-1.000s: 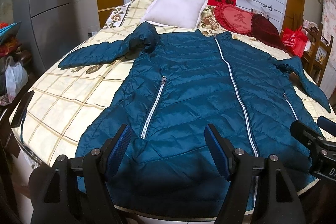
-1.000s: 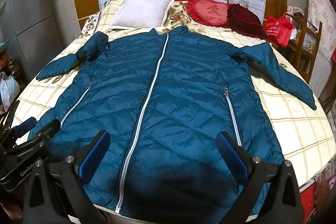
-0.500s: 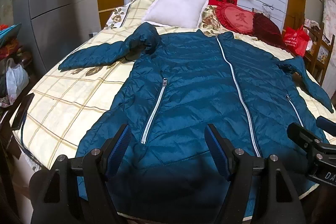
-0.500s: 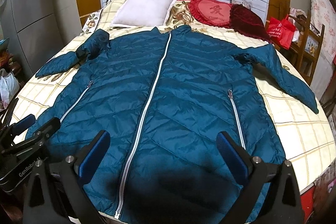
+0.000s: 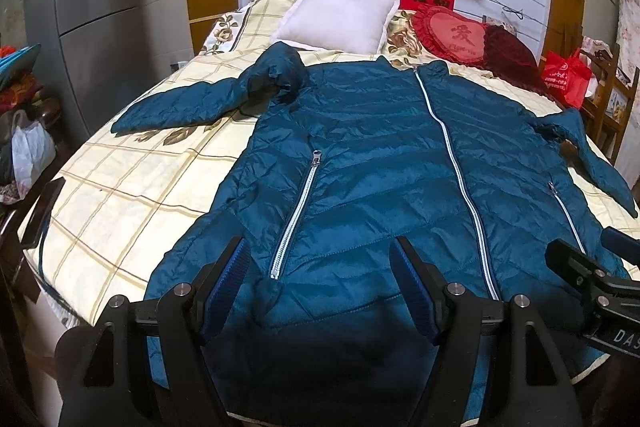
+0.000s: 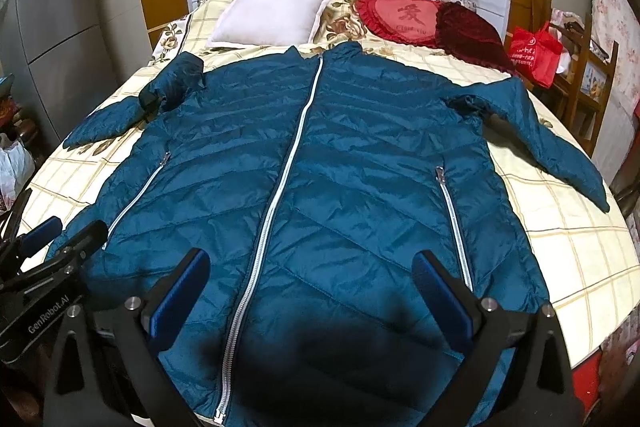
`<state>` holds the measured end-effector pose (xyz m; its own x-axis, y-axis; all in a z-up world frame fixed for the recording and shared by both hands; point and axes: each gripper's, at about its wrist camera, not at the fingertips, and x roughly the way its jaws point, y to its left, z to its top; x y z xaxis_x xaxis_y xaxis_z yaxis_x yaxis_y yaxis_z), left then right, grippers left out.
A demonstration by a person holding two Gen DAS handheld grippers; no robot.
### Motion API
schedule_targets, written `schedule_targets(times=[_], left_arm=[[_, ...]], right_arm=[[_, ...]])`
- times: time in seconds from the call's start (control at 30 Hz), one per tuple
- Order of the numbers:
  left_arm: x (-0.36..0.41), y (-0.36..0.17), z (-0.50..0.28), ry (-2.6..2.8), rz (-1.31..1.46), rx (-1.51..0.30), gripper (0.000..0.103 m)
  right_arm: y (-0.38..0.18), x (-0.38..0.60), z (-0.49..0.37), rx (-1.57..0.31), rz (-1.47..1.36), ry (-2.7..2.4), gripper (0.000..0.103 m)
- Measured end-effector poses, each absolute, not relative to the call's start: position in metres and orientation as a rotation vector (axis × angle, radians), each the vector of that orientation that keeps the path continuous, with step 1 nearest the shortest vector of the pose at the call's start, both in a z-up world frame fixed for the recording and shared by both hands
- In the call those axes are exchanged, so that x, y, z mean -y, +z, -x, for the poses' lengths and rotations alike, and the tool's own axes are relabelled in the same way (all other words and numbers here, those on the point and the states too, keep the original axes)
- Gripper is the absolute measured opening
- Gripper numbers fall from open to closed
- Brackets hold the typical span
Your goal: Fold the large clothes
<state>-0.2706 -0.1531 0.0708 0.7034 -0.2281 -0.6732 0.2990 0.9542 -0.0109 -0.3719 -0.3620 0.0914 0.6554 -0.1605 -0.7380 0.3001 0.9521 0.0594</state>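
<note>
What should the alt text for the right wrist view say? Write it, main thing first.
A teal quilted jacket lies zipped and spread flat, front up, on a bed, sleeves angled outward. The right gripper hovers open over its hem, with the left gripper at the lower left edge. Cushions sit beyond the collar.

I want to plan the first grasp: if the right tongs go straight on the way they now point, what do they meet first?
Most likely the teal down jacket, on its lower front near the hem between the open right tongs. Nothing else shows in that line, though depth is unclear.
</note>
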Motion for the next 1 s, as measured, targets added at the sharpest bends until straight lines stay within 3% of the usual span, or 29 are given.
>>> schedule_targets(times=[0.53, 1.0], left_arm=[[0.156, 0.079, 0.258, -0.282, -0.112, -0.715, 0.064], [0.168, 0.117, 0.206, -0.275, -0.11, -0.674, 0.064]], right_arm=[[0.095, 0.361, 0.358, -0.809, -0.17, -0.253, 0.102], [0.13, 0.367, 0.302, -0.768, -0.14, -0.221, 0.102]])
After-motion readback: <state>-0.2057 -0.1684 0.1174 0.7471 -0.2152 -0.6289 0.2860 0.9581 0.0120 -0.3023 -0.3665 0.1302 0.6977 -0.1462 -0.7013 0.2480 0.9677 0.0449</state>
